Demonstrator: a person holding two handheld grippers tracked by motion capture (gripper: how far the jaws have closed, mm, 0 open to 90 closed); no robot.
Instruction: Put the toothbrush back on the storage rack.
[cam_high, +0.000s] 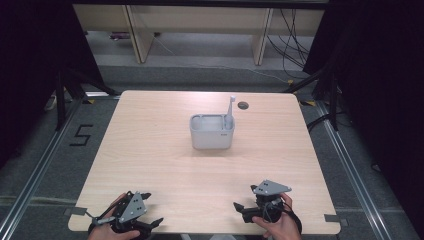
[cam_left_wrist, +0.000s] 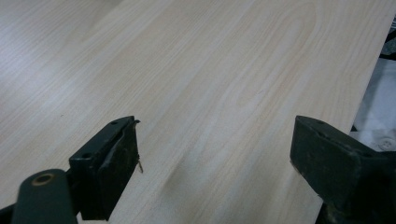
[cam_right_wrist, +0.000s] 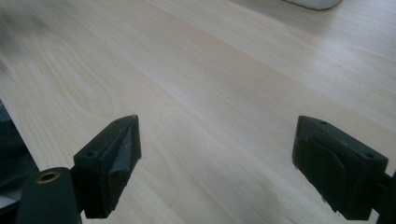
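A grey rectangular holder stands upright at the middle of the light wooden table. A slim pale stick-like item rises from the holder's right corner; what it is I cannot tell. My left gripper rests near the front left edge, held by a hand, and in the left gripper view its jaws stand wide apart over bare wood. My right gripper sits near the front right edge. Its jaws are open with nothing between them, and the holder's base shows at the top edge.
A dark round hole lies in the tabletop behind the holder. Bare wood spans the stretch between both grippers and the holder. Beyond the table are floor rails, cables and wooden furniture legs. A floor mark reading 5 sits at the left.
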